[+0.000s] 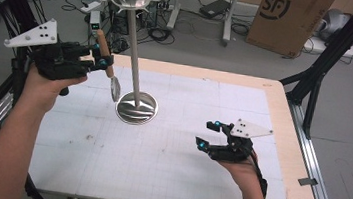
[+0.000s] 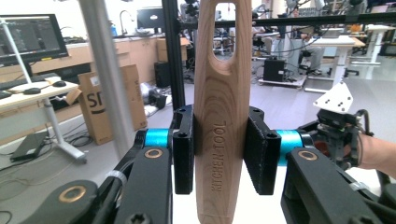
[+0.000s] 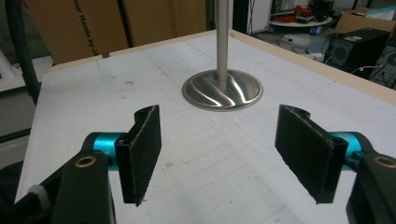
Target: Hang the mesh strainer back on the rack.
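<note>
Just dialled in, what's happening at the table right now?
A person works with a claw in each hand. The left claw is shut on the wooden handle of a kitchen tool, holding it in the air beside the pole of the steel hanging stand. The right claw is open over the table, holding nothing.

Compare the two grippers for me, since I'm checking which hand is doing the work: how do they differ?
The left gripper is shut on a wooden-handled kitchen tool; the right gripper is open with nothing between its pads. The left gripper is held up beside the metal stand; the right gripper sits low over the table, nearer the person. Both are black, hand-held, and carry a grey plate.
</note>
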`<state>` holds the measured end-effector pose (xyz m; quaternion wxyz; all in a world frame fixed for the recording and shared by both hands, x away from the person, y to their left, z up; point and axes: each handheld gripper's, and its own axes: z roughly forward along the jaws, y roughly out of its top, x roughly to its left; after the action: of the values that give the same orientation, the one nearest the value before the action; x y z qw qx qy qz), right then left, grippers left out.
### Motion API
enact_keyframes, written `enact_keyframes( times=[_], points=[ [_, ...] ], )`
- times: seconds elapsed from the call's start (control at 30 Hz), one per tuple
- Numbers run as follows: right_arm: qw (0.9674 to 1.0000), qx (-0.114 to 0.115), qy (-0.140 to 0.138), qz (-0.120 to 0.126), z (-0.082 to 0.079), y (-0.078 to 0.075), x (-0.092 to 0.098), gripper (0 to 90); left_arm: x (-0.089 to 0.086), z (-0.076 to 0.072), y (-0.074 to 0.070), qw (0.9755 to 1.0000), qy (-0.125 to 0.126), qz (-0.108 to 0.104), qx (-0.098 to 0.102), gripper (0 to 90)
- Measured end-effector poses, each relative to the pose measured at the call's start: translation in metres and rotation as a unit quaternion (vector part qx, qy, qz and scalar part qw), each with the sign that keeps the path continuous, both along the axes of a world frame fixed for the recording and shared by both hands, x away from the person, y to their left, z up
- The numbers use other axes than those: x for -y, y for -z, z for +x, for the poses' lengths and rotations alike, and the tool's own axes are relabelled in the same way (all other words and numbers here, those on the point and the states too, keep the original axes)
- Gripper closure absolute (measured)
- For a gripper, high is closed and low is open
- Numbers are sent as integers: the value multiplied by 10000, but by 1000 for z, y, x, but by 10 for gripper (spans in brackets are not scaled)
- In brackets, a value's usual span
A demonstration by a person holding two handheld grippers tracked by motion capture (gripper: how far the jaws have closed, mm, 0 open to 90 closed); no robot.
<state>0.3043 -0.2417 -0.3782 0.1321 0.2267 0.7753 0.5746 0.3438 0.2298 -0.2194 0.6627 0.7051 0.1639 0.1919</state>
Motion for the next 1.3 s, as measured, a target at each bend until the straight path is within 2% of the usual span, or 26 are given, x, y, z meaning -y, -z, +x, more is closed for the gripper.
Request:
enact_keyframes(
  times=[0.33,0.5,0.73,1.03,1.3],
  points=[
    [10000,25,13,-6,-2,-2,-1,311,-14,13,-21,9999,-142,51,-1,673],
    [10000,17,6,-1,-3,-3,-1,312,-17,23,-31,9996,-221,158,-6,673],
    [10000,11,-9,9,-2,-3,0,313,-17,38,-34,9988,-426,228,-19,673],
    [10000,-2,28,20,-3,-3,2,313,-23,47,-40,9974,-622,350,-84,673],
    [10000,-14,64,20,-2,-2,3,313,-19,53,-41,9960,-777,431,-98,673]
  ],
)
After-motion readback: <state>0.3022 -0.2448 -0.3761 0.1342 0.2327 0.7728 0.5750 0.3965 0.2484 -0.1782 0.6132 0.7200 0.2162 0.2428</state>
